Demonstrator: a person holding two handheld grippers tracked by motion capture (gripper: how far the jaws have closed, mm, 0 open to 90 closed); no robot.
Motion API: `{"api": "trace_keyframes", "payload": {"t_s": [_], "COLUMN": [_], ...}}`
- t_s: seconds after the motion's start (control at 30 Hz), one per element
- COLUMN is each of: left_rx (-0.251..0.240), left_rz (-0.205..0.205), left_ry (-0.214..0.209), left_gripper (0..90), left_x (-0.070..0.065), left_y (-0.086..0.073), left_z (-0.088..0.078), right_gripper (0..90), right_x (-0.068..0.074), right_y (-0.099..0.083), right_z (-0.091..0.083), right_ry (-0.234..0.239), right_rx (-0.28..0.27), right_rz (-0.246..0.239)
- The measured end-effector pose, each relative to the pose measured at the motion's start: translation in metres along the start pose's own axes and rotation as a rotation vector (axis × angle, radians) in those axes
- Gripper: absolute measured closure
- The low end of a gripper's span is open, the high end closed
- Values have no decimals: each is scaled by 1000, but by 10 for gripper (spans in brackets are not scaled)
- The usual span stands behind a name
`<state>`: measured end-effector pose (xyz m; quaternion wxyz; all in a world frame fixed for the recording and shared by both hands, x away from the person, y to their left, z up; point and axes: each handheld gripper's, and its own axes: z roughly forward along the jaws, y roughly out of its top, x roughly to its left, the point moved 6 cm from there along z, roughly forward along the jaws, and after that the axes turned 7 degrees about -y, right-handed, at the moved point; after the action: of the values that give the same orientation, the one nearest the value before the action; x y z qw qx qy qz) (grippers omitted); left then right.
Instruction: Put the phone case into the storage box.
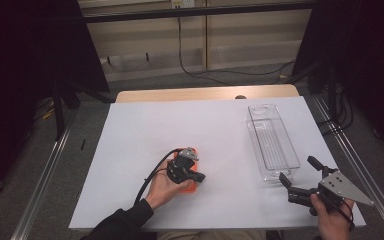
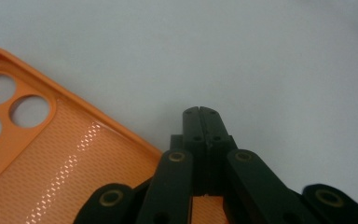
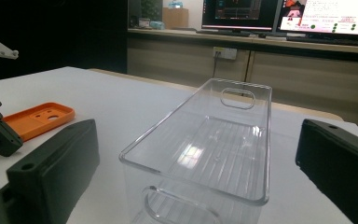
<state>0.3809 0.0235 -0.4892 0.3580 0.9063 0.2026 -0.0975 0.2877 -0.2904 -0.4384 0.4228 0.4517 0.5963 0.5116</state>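
The orange phone case (image 2: 51, 154) lies just beside the left gripper's (image 2: 199, 112) closed jaws.

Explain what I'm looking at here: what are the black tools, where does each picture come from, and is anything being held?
A person holds a two-jaw gripper in each hand at a white table. The high view looks down from above; the other two pictures come from cameras riding on each gripper. The left gripper has its jaws closed together with nothing between them, its tip over the table just past the edge of an orange phone case lying with its inside up. The right gripper is open, empty, and faces the near end of a clear plastic bin, which has nothing in it. So nothing is held.
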Motion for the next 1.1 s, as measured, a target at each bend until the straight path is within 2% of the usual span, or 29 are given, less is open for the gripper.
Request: {"api": "trace_keyframes", "payload": {"t_s": [0.33,0.6,0.67,0.77,1.1], "left_rx": [5,-10,2,-13,-11], "left_rz": [-4,-11,-2,-11,-24], "left_ry": [11,5,17,11,6], "left_gripper": [900,900,900,900,900], "left_x": [1,1,1,0,1], "left_y": [-3,-5,-6,-8,-13], "left_z": [-3,-4,-6,-7,-12], "right_gripper": [0,0,0,0,0], "right_x": [0,0,0,0,0], "right_y": [0,0,0,0,0], "right_z": [0,0,0,0,0], "right_ry": [-1,-1,-1,-1,-1], "right_rx": [-3,-3,-3,-1,-2], "right_rz": [-1,-1,-2,0,1]}}
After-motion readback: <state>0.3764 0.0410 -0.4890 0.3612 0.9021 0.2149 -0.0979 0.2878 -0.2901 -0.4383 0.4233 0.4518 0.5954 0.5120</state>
